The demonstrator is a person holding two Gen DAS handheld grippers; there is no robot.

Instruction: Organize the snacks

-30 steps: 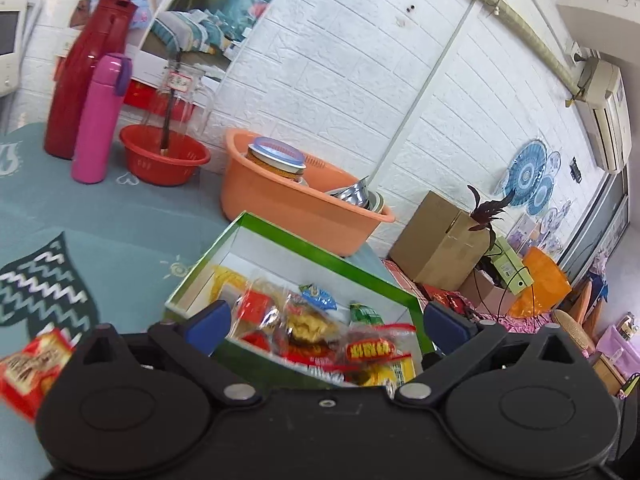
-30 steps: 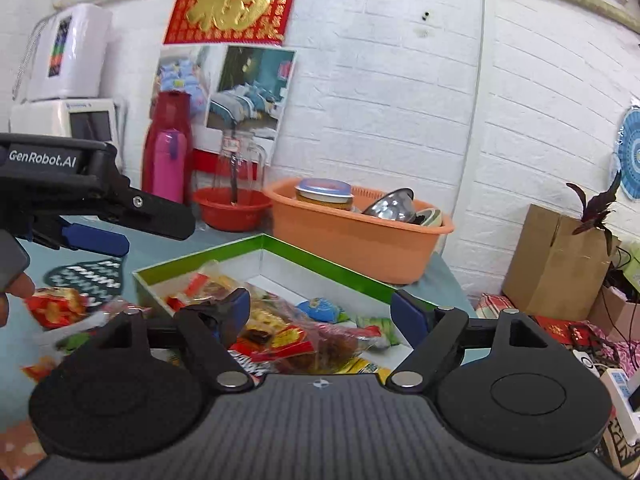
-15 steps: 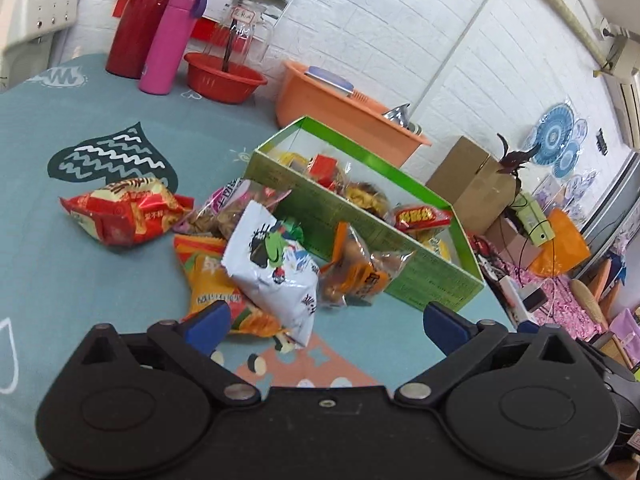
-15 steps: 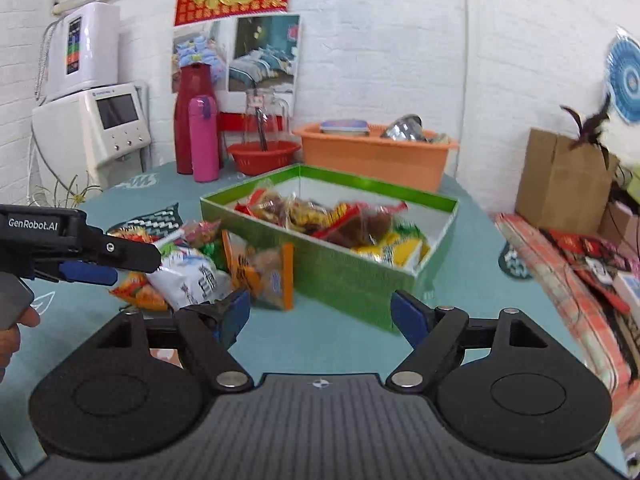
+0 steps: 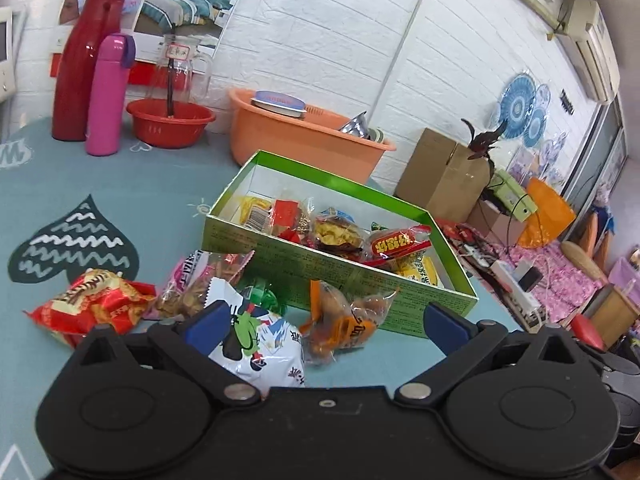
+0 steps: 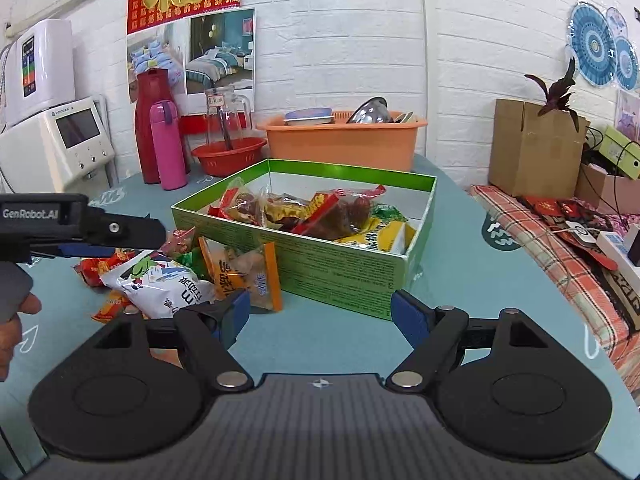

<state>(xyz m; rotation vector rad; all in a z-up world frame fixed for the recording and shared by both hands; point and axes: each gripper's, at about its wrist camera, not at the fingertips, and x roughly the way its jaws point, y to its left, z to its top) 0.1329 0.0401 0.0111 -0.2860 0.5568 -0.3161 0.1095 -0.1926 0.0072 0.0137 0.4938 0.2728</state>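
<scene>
On the teal bench [image 5: 120,184], loose snack packets lie heaped against the near wall of a green box [image 5: 344,276] already partly filled with wrapped snacks. Farthest left of the left gripper [image 5: 324,322] sits a red crinkled packet [image 5: 94,302], then a clear bag of brown pieces [image 5: 192,284]; a white cartoon-printed bag [image 5: 260,340] lies just ahead of the left finger, and an orange-edged packet [image 5: 344,318] rests between the two fingers, leaning toward the box wall. Both grippers are empty, fingers spread wide. The right gripper [image 6: 320,314] hovers off to the side, its left finger near the same orange-edged packet [image 6: 244,276] and the box corner ahead of its right finger. The step in hand looks like picking the next loose packet. To do it well, the left gripper would likely lower over one bag only, straddle its puffed middle rather than a slippery sealed edge, pinch gently so the contents are not crushed, then lift clear of the box wall before releasing inside.
</scene>
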